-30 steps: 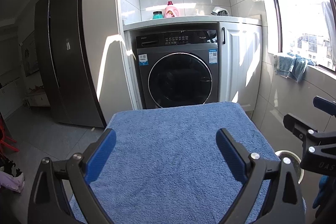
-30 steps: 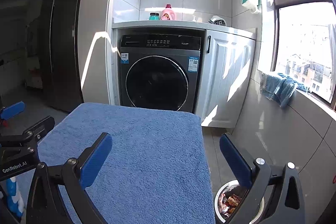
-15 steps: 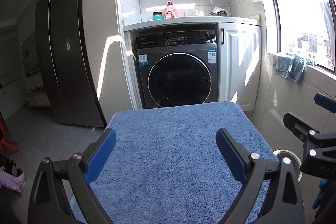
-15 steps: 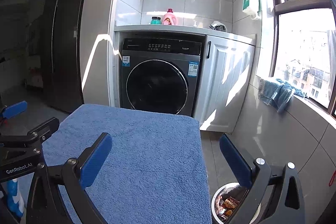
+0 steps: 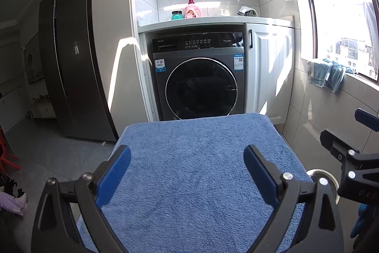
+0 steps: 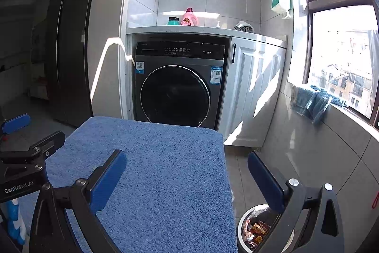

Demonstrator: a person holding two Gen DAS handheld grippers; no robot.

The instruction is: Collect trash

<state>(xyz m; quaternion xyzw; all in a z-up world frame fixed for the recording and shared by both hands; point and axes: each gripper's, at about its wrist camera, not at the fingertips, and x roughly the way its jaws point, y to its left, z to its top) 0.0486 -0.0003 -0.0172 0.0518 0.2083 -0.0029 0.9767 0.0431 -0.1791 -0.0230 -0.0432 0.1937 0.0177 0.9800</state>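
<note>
Right wrist view: right gripper (image 6: 187, 172) hangs with jaws wide apart and empty over one blue terry towel (image 6: 154, 170) covering the worktop. Left gripper (image 5: 187, 166), jaws likewise spread, holds nothing above the same towel. One round metal-rimmed trash bin (image 6: 246, 227) on the floor just right of the worktop holds several wrappers (image 6: 257, 230). One dark front-loading washing machine (image 6: 176, 84) stands beyond.
</note>
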